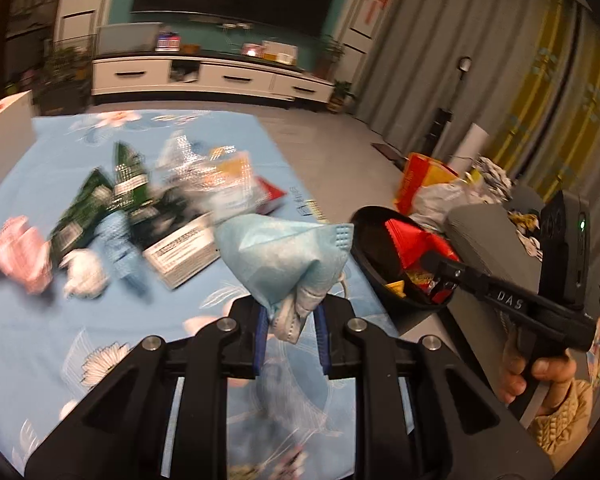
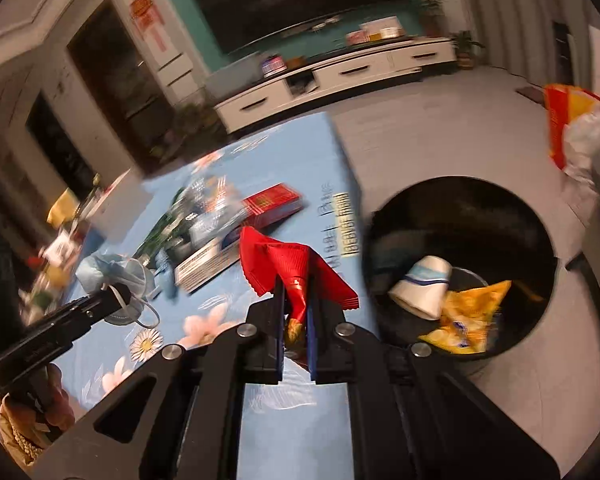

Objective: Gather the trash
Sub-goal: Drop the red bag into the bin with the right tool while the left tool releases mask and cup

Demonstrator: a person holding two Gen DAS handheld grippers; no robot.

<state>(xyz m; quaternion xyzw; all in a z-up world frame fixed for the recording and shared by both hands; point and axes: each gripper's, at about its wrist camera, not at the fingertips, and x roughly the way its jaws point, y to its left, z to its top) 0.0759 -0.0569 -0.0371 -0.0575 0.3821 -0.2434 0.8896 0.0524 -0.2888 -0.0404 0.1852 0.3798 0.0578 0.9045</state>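
Observation:
My left gripper [image 1: 291,312] is shut on a crumpled light-blue face mask [image 1: 284,256], held above the blue flowered tablecloth [image 1: 32,320]. My right gripper [image 2: 296,312] is shut on a red foil wrapper [image 2: 296,268], close to the rim of the black round bin [image 2: 540,248] on the floor to the right of the table. In the left wrist view the right gripper [image 1: 440,272] holds the red wrapper [image 1: 412,240] over the bin [image 1: 372,264]. The bin holds a white paper cup [image 2: 420,284] and a yellow snack bag [image 2: 468,316]. The left gripper [image 2: 116,300] with the mask [image 2: 108,272] shows at left.
A blurred heap of trash lies on the table: green wrappers [image 1: 100,200], a pink wrapper [image 1: 16,252], a white box [image 1: 180,252], a red box [image 2: 272,204]. Bags [image 1: 428,184] and a grey seat [image 1: 488,236] stand to the right of the bin. A white TV cabinet [image 1: 204,76] lines the far wall.

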